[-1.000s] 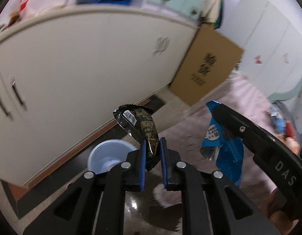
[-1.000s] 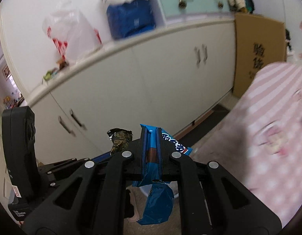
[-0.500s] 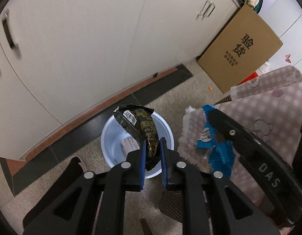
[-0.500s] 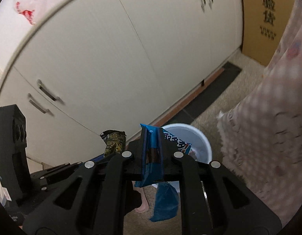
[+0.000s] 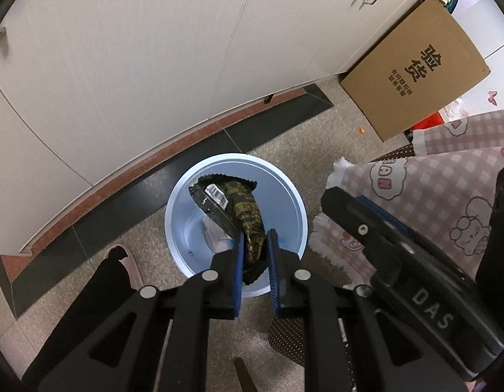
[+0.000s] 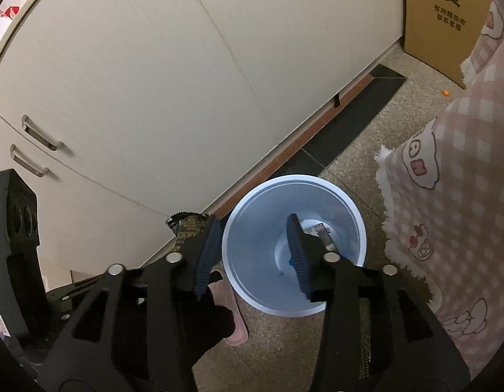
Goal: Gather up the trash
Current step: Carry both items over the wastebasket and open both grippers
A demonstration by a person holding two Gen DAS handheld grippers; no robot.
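I've got the left gripper (image 5: 254, 238) clamped narrow on a black-and-gold snack wrapper (image 5: 234, 207), which sticks up from the pads and hangs over the mouth of the pale blue bin (image 5: 176, 202). The right gripper (image 6: 252, 225) has just been opening; its jaws stand apart w/ nothing between them, right above the same bin (image 6: 346, 202) on the floor. Down in the bin's bottom I can see a blue wrapper (image 6: 327, 240) lying w/ some white paper (small, can't read it). From the right wrist cam the black-and-gold wrapper (image 6: 186, 228) peeks out just left of my left-side finger (image 6: 208, 248). The bin sits near the cream cabinet (image 5: 154, 65), beside a pink checked cloth (image 5: 448, 196). A cardboard box (image 5: 425, 75) leans at the cabinet's far end. A pink slipper (image 6: 234, 320) is on the floor by the bin.
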